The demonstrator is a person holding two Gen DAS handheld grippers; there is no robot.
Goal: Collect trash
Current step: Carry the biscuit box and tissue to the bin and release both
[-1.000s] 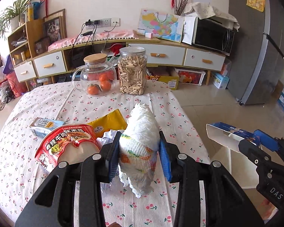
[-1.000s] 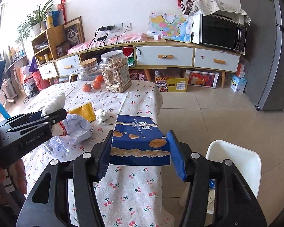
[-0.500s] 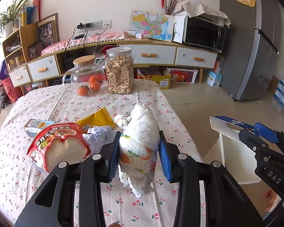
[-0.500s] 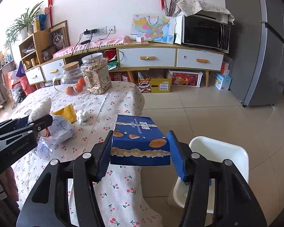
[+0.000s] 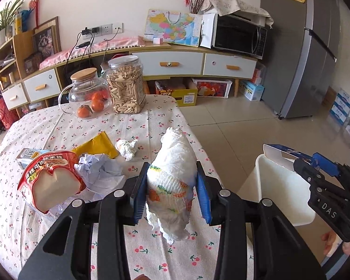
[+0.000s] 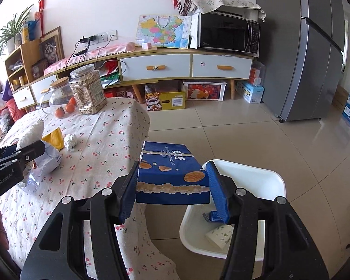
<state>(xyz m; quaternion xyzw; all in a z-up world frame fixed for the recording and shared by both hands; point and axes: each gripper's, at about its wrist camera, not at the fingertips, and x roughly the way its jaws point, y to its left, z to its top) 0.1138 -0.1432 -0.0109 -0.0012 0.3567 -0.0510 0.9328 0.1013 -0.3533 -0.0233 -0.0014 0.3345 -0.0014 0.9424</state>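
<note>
Right hand-held gripper [image 6: 172, 186] is clamped on a blue snack box [image 6: 171, 175], its two pads pressed against the box's sides. The box hangs in the air beside the white bin [image 6: 263, 175], partly over the near rim and not yet fully above the opening. The bin stands on the tiled floor just off the edge of the surface [image 6: 100, 144]; a small blue carton and a pale flowered scrap already lie in its bottom.

Left hand-held gripper [image 5: 172, 186] is closed on a rolled white diaper [image 5: 172, 177], held upright above the surface on the far side from the bin.

By my reading, the step in hand is the carry to the bin, with both pieces of trash picked up and neither dropped. The next move calls for bringing the box over the middle of the bin's opening and then parting the pads so that it falls in; the diaper would need to travel across the surface's edge to the bin afterwards.

More trash lies on the surface, away from the bin: a red noodle cup [image 5: 46, 182], crumpled white paper [image 5: 98, 172], a yellow wrapper [image 5: 98, 145], a tissue ball [image 5: 127, 147] and a small flat packet [image 5: 26, 157].
</note>
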